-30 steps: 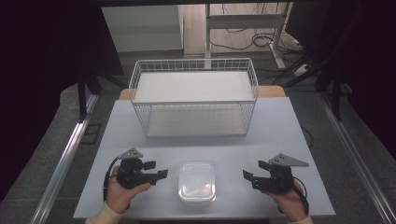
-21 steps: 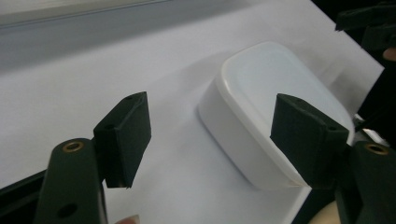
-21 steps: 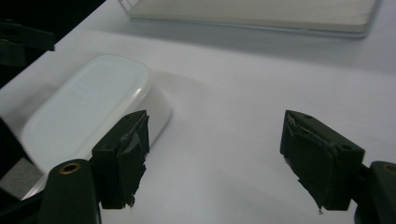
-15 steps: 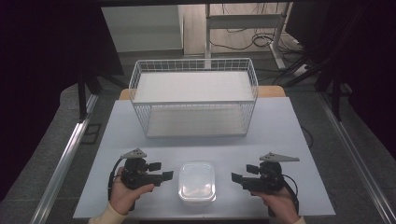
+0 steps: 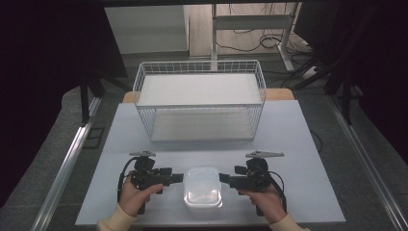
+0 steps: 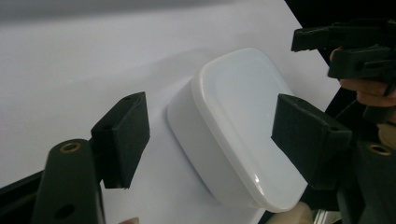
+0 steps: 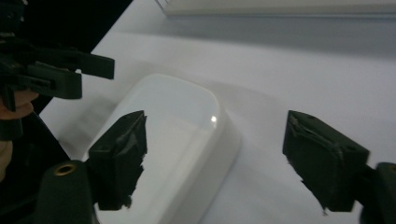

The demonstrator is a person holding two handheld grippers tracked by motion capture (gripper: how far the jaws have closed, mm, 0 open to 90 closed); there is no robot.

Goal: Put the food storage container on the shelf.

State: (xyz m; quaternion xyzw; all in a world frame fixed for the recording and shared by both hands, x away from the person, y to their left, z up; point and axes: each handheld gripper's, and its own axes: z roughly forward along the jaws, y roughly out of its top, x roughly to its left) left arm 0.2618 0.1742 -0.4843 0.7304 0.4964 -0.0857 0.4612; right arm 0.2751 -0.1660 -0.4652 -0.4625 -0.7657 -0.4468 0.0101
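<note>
A white lidded plastic box (image 5: 203, 187) (image 6: 236, 128) (image 7: 173, 140) sits on the table near its front edge. My left gripper (image 5: 177, 178) (image 6: 212, 133) is at the box's left side, open, its jaws spread wider than the box end in front of them. My right gripper (image 5: 224, 178) (image 7: 217, 156) faces it from the box's right side, also open, with the box's corner between its jaws. Neither gripper's pads touch the box. Each gripper view also shows the other gripper beyond the box.
A white wire basket (image 5: 200, 77) with a pale liner stands at the back middle of the grey table (image 5: 298, 139). Bare tabletop lies between the basket and the box. Dark floor and metal rails flank the table.
Both grippers have moved inward from the sides toward the box and now sit right at its left and right ends. The box has not moved.
</note>
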